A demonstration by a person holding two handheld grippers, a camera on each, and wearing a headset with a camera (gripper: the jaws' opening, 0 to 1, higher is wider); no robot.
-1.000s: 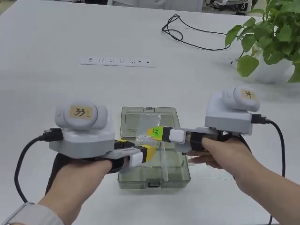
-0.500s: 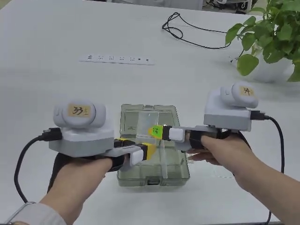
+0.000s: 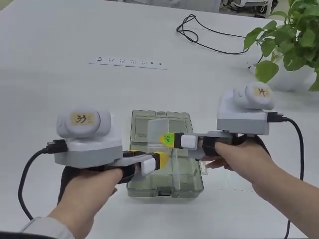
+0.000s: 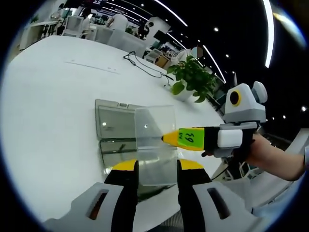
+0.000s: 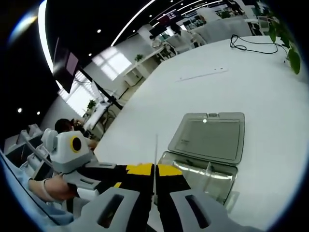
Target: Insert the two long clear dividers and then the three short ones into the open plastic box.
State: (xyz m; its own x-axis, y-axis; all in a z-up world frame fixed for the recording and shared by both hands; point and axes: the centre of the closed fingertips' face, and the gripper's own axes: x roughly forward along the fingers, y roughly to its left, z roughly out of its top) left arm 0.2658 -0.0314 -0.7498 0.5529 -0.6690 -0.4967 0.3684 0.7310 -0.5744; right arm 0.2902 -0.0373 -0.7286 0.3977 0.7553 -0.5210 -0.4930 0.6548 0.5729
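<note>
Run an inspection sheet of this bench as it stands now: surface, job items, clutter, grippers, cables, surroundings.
Surface: white table, plain top.
Job's things: open plastic box, lid flat behind; fitted divider upright inside; clear divider held above the box.
Clutter: power strip and potted plant at the far side.
Grippers: right gripper fingers shut on the clear divider's edge; left gripper fingers flank it, grip unclear.
Cables: black cable looped near the plant; gripper leads.
Surroundings: other desks and chairs.

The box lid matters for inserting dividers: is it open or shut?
Open; the lid lies flat behind the box, its interior exposed.
</note>
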